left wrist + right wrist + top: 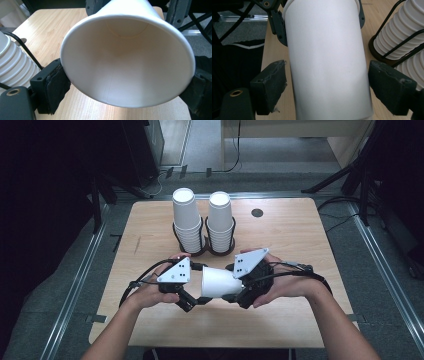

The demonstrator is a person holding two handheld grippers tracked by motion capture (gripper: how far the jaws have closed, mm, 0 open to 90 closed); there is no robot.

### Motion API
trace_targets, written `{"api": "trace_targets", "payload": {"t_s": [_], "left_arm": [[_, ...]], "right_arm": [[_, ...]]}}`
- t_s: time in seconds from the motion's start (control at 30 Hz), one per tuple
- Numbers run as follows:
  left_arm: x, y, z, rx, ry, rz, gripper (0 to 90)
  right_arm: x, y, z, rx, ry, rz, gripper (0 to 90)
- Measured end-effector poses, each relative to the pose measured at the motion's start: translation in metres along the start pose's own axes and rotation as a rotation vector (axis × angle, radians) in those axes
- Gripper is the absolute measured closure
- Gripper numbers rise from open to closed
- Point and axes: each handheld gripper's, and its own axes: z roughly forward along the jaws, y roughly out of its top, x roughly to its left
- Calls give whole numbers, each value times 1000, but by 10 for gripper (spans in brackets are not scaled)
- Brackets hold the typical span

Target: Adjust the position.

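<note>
A: Surface and setting?

B: A light wood-grain table (280,310) with rounded corners and a small dark round disc (257,212) near its far right. It stands on grey carpet (55,285) crossed by metal floor rails (385,255); dark tripod legs (350,172) and light wooden furniture (295,129) lie beyond.

A: What stands on the table?

B: Two stacks of white paper cups (186,217), upside down, side by side in a dark wire holder (204,247) at the table's far centre.

A: And the single paper cup (220,282)?

B: It lies sideways above the near middle of the table, between the two grippers, its wide mouth toward the left gripper (192,301) and its base toward the right gripper (237,296).

A: State of the left gripper?

B: Its pads (56,85) press the cup's rim on both sides; it is clamped on the cup.

A: The right gripper?

B: Its jaws flank the cup's wall. In the right gripper view the pads (270,83) stand just off the wall with narrow gaps; it is not gripping.
</note>
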Motion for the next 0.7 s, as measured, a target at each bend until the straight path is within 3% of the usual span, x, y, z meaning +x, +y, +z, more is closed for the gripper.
{"api": "trace_targets", "payload": {"t_s": [0.23,0.4,0.43,0.47,0.5,0.53,0.57,0.6,0.63,0.67,0.7], "left_arm": [[-2,0,4,28,17,19,80],[-2,0,4,19,16,12,80],[-2,1,4,17,19,10,79],[-1,0,3,22,43,12,77],[0,-2,3,18,27,0,76],[0,-2,3,18,27,0,74],[0,-5,3,-16,-5,-33,74],[0,-5,3,-16,-5,-33,75],[1,-10,7,-35,-14,-60,74],[1,-10,7,-35,-14,-60,75],[2,-15,12,-20,-3,-68,75]], "right_arm": [[2,-1,6,42,-16,-23,211],[4,-1,8,65,-35,-50,231],[4,-2,9,71,-41,-66,296],[5,-3,8,71,-43,-67,463],[4,-3,6,56,-45,-64,608],[3,-3,4,26,-54,-52,604],[1,-3,2,-4,-40,-30,598],[1,-3,2,-4,-40,-30,598],[-1,-6,-1,-77,3,19,593],[-1,-6,-1,-77,3,19,593],[-4,-12,3,-100,15,51,560]]}}
